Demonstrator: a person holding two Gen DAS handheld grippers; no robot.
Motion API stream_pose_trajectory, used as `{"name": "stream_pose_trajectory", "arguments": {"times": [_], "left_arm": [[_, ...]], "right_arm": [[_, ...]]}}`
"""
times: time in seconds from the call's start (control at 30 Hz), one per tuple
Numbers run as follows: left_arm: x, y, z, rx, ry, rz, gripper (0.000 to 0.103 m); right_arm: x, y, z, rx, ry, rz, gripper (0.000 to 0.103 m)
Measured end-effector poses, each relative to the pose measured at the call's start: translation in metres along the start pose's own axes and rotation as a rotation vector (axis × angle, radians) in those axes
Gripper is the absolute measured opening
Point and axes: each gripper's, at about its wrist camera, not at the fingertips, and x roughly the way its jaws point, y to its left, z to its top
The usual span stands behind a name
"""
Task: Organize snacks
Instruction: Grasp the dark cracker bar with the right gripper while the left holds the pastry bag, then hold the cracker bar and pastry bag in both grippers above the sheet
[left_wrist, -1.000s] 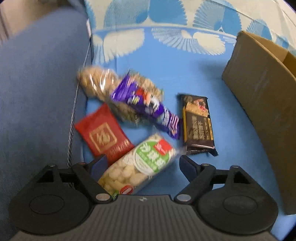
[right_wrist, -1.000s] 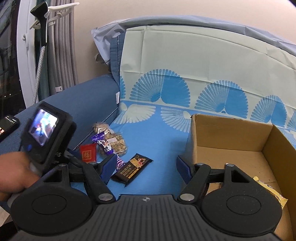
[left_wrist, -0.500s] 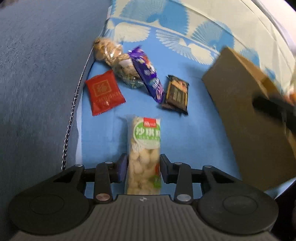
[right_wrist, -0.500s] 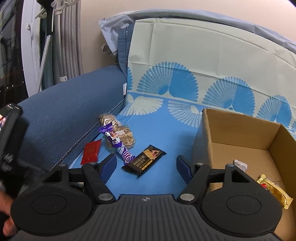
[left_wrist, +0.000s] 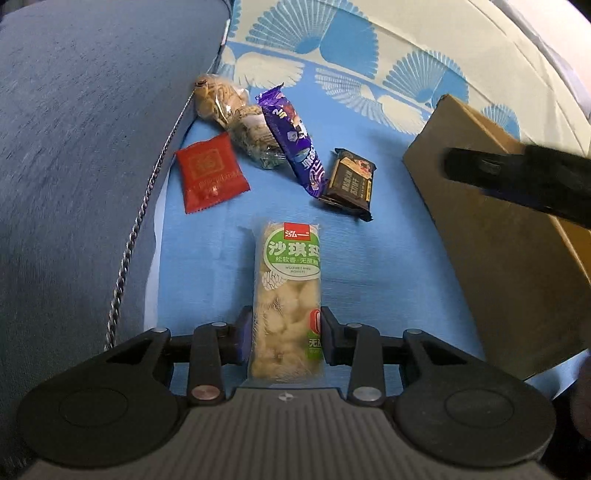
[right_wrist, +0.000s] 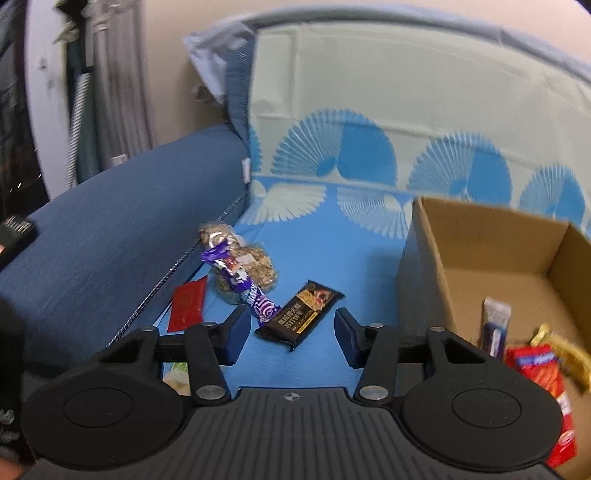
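My left gripper (left_wrist: 284, 332) is shut on the near end of a green-and-white snack pack (left_wrist: 290, 266), which lies lengthwise on the blue cloth. Beyond it lie a red packet (left_wrist: 208, 171), a clear bag of biscuits (left_wrist: 236, 110), a purple bar (left_wrist: 293, 147) and a dark chocolate bar (left_wrist: 349, 181). In the right wrist view my right gripper (right_wrist: 291, 330) hovers low over the dark chocolate bar (right_wrist: 301, 314). Its jaws are closing with the bar framed between them, and the pads stand clear of it.
A cardboard box (right_wrist: 491, 251) stands at the right and holds a white tube (right_wrist: 496, 325), a red packet (right_wrist: 543, 369) and a yellow wrapper (right_wrist: 565, 354). A blue sofa arm (left_wrist: 74, 166) borders the left. A patterned backrest (right_wrist: 369, 122) rises behind.
My left gripper's jaws closed on the green snack pack, which now points straight ahead, farther from the pile. My right gripper's jaws narrowed and came closer to the dark bar.
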Motion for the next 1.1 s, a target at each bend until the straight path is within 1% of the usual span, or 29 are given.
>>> {"name": "stream_pose_trajectory", "arguments": {"times": [0.03, 0.1, 0.2, 0.23, 0.27, 0.3, 0.33, 0.37, 0.43, 0.5, 0.53, 0.57, 0.63, 0.73, 0.83, 0.9, 0.97, 1.1], "left_arm": [[-0.002, -0.005, -0.002, 0.031, -0.017, 0.015, 0.040], [-0.005, -0.010, -0.004, 0.063, -0.039, 0.022, 0.040], [-0.005, -0.005, -0.004, 0.046, -0.038, 0.011, 0.040], [-0.005, -0.002, -0.004, 0.032, -0.037, 0.004, 0.040], [-0.005, 0.002, -0.004, 0.014, -0.039, -0.003, 0.040], [-0.006, 0.004, -0.004, 0.000, -0.039, -0.009, 0.040], [-0.006, 0.006, -0.004, -0.010, -0.038, -0.015, 0.040], [-0.006, 0.008, -0.004, -0.018, -0.036, -0.023, 0.040], [-0.007, 0.009, -0.004, -0.025, -0.034, -0.031, 0.040], [-0.008, 0.009, -0.003, -0.023, -0.038, -0.034, 0.040], [-0.008, 0.009, -0.003, -0.024, -0.040, -0.034, 0.040], [-0.008, 0.009, -0.004, -0.026, -0.040, -0.033, 0.040], [-0.008, 0.009, -0.003, -0.025, -0.041, -0.035, 0.040], [-0.009, 0.010, -0.004, -0.026, -0.043, -0.038, 0.040], [-0.010, 0.010, -0.004, -0.031, -0.043, -0.039, 0.040], [-0.010, 0.011, -0.004, -0.034, -0.043, -0.038, 0.040], [-0.011, 0.011, -0.005, -0.039, -0.045, -0.039, 0.040], [-0.013, 0.011, -0.004, -0.050, -0.054, -0.039, 0.040]], "right_arm": [[0.010, -0.002, 0.003, 0.026, 0.019, -0.003, 0.053], [0.032, -0.004, 0.008, 0.079, 0.053, -0.009, 0.053], [0.080, -0.008, 0.014, 0.162, 0.135, -0.043, 0.054], [0.099, -0.009, 0.016, 0.189, 0.165, -0.064, 0.057], [0.112, -0.010, 0.017, 0.206, 0.183, -0.088, 0.063], [0.122, -0.010, 0.016, 0.219, 0.197, -0.105, 0.066], [0.133, -0.011, 0.018, 0.231, 0.216, -0.119, 0.073], [0.145, -0.011, 0.019, 0.240, 0.245, -0.125, 0.077], [0.162, -0.012, 0.018, 0.260, 0.297, -0.110, 0.077], [0.170, -0.013, 0.016, 0.271, 0.325, -0.131, 0.075], [0.172, -0.013, 0.014, 0.262, 0.334, -0.142, 0.071], [0.171, -0.012, 0.013, 0.242, 0.332, -0.152, 0.059], [0.166, -0.009, 0.011, 0.184, 0.333, -0.172, 0.041], [0.154, -0.017, 0.008, 0.175, 0.348, -0.161, 0.041], [0.137, -0.023, 0.008, 0.146, 0.342, -0.150, 0.041], [0.123, -0.023, 0.008, 0.121, 0.335, -0.106, 0.041], [0.102, -0.018, 0.007, 0.068, 0.318, -0.062, 0.041], [0.051, -0.010, 0.001, -0.032, 0.296, 0.033, 0.041]]}}
